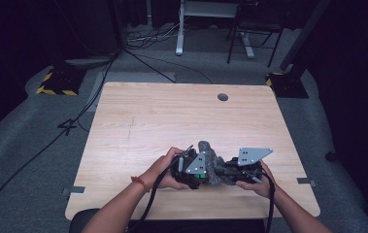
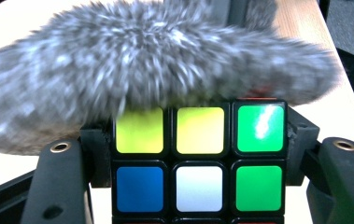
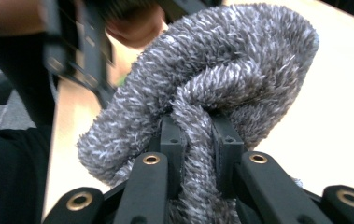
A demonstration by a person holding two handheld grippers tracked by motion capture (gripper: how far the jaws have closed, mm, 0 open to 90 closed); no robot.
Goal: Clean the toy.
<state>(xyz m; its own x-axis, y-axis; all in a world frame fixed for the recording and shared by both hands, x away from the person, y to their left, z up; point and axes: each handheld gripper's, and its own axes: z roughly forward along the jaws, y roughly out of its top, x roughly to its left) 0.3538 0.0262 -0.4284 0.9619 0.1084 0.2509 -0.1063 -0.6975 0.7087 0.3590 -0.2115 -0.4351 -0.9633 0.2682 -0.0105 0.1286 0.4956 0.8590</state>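
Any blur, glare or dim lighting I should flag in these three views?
High view: dark surround, only the table lit, sharp. Left gripper view: grey fuzzy cloth smeared by blur; glare streak on the puzzle cube, top-right green tile. Right gripper view: cloth sharp, hand behind blurred, tabletop washed out.

The table (image 1: pixel 172 116) is lit from above amid dark surroundings, while glare is seen on the cube (image 2: pixel 258 126) and the fuzzy cloth (image 2: pixel 156 60) is blurred.

Light wooden desk (image 1: pixel 172 116) stood on grey carpet floor (image 1: pixel 21 141); dark room, white-legged table (image 1: pixel 179 29) behind, black cables (image 1: pixel 75 116) trailing.
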